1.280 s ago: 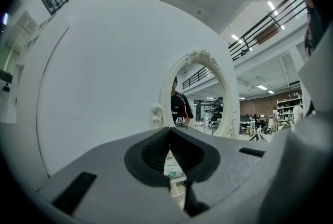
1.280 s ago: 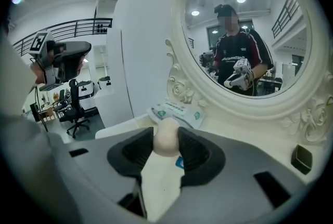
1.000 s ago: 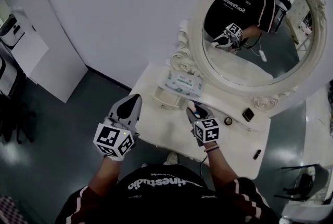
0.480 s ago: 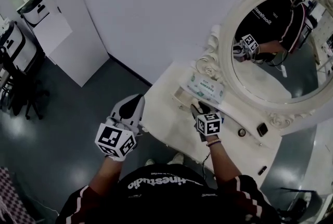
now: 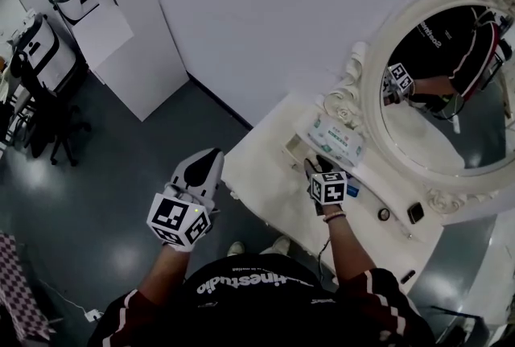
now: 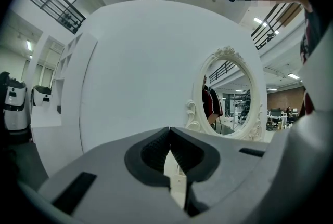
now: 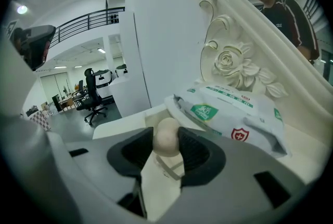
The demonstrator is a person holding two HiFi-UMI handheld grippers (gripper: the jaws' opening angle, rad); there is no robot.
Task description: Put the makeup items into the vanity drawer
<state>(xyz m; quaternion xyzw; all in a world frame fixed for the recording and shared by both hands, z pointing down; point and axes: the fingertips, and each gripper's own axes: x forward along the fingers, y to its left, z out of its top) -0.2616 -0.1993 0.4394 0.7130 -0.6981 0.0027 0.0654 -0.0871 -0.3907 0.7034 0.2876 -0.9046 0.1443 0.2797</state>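
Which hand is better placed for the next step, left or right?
Right. The right gripper holds a beige sponge between its fingers, over the vanity near the wipes pack. The left gripper is shut and empty, beside the vanity.

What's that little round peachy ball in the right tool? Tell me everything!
It looks like a small beige makeup sponge, egg-shaped, smooth, matte and soft-looking, with no marks. The right tool grips it: the dark ribbed pads press its two sides, and its rounded top pokes up above them. It is held over the white vanity top, in front of a pack of wipes, touching only the tool.
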